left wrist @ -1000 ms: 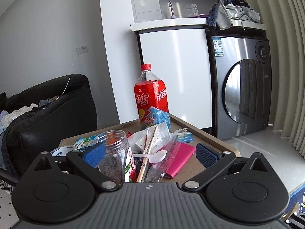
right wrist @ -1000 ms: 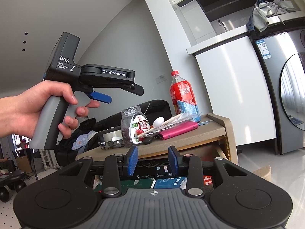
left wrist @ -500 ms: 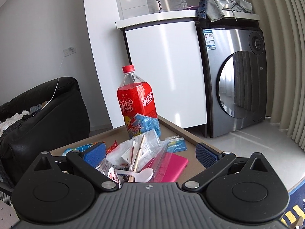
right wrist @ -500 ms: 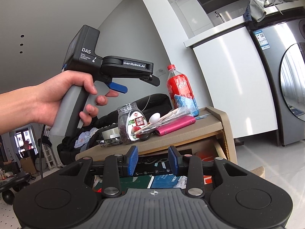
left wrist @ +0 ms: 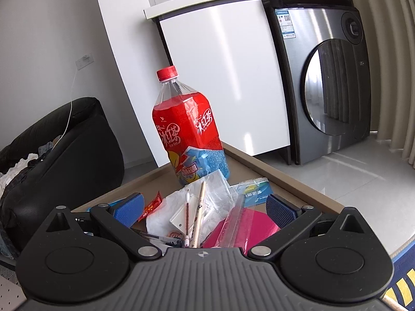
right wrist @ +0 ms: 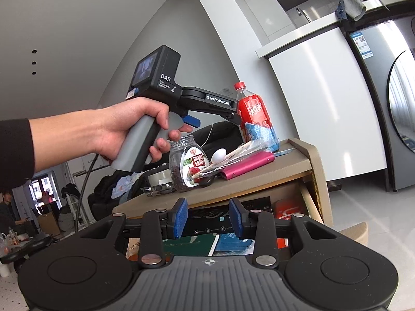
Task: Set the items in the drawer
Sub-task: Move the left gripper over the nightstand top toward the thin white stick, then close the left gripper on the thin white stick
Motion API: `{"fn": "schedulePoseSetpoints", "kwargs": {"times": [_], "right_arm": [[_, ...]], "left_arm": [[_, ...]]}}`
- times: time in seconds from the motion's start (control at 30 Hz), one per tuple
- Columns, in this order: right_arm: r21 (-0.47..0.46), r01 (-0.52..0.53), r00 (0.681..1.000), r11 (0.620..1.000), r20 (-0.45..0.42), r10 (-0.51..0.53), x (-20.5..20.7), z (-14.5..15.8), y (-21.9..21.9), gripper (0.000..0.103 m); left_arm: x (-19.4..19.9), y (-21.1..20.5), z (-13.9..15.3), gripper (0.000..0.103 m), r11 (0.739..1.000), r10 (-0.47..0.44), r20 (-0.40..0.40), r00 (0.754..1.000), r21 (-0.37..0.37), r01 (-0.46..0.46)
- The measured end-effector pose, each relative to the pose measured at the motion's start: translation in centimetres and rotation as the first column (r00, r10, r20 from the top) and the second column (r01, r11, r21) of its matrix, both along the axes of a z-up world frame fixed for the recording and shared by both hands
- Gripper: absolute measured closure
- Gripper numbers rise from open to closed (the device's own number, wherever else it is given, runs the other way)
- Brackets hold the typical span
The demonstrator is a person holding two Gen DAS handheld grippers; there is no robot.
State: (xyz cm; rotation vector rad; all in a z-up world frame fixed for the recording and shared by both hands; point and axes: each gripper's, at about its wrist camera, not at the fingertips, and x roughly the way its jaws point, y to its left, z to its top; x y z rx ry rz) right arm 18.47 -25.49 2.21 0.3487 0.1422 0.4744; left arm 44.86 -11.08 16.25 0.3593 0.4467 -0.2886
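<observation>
Left tool [left wrist: 203, 208] wide open, empty, over clutter on the surface [right wrist: 259, 178] — plastic jar [right wrist: 188, 165], pink wallet [left wrist: 246, 226], red iced-tea bottle [left wrist: 188, 129] upright behind. Right tool [right wrist: 207, 217] part-open, empty — low before open drawer [right wrist: 310, 199] with booklets inside.

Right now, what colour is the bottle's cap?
Red; the bottle cap shows best in the left wrist view.
</observation>
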Motion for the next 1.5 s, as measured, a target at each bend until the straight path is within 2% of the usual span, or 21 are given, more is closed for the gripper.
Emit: {"fn": "schedulePoseSetpoints", "kwargs": {"times": [0.13, 0.23, 0.33, 0.5, 0.53, 0.63, 0.9, 1.0, 1.03, 1.13, 1.3, 1.5], "right_arm": [[0.0, 0.006, 1.0, 1.0, 0.003, -0.006, 0.1, 0.0, -0.1, 0.063], [-0.02, 0.02, 1.0, 1.0, 0.013, -0.019, 0.1, -0.1, 0.3, 0.062], [-0.031, 0.015, 1.0, 0.999, 0.024, -0.014, 0.0, -0.1, 0.6, 0.057], [-0.027, 0.01, 1.0, 1.0, 0.022, -0.01, -0.1, -0.1, 0.5, 0.056], [-0.026, 0.01, 1.0, 1.0, 0.021, -0.01, -0.1, -0.1, 0.5, 0.056], [-0.026, 0.011, 1.0, 1.0, 0.022, -0.011, -0.1, -0.1, 0.5, 0.056], [-0.013, 0.004, 1.0, 1.0, 0.016, -0.003, 0.0, -0.1, 0.2, 0.056], [-0.016, 0.005, 1.0, 1.0, 0.017, -0.004, 0.0, -0.1, 0.2, 0.056], [-0.016, 0.007, 1.0, 1.0, 0.017, -0.006, 0.0, -0.1, 0.3, 0.056], [-0.023, 0.012, 1.0, 1.0, 0.019, -0.011, 0.0, -0.2, 0.4, 0.056], [-0.02, 0.02, 1.0, 1.0, 0.018, -0.019, -0.2, -0.1, 0.3, 0.056], [-0.027, 0.039, 0.999, 0.999, 0.022, -0.038, -0.1, -0.1, 0.2, 0.056]], "left_arm": [[1.7, -0.4, 0.2, 0.001, 1.0, 0.003, -0.031, 1.0, -0.014, -0.004], [2.8, -0.3, -0.2, 0.001, 1.0, 0.0, -0.084, 0.997, -0.015, -0.002], [4.0, 0.0, -1.0, 0.009, 1.0, 0.019, -0.142, 0.99, -0.001, -0.019], [5.0, 0.6, -2.0, 0.017, 0.999, 0.037, -0.186, 0.982, 0.0, -0.038], [5.1, 0.7, -2.0, 0.027, 0.999, 0.035, -0.197, 0.98, -0.004, -0.037], [5.1, 0.8, -2.0, 0.041, 0.999, 0.051, -0.196, 0.979, 0.01, -0.051], [5.0, 0.9, -1.6, 0.049, 0.998, 0.053, -0.203, 0.978, 0.04, -0.046], [4.7, 0.0, -1.6, 0.051, 0.995, 0.047, -0.199, 0.979, 0.094, -0.029], [4.5, -0.7, -1.8, 0.055, 0.991, 0.028, -0.205, 0.978, 0.132, -0.001], [4.3, -2.4, -2.6, 0.056, 0.973, 0.018, -0.225, 0.974, 0.229, 0.035], [5.4, -2.6, -3.1, 0.056, 0.97, 0.092, -0.247, 0.965, 0.239, -0.032], [5.8, -2.2, -3.4, 0.066, 0.967, 0.119, -0.274, 0.954, 0.248, -0.05]]}}
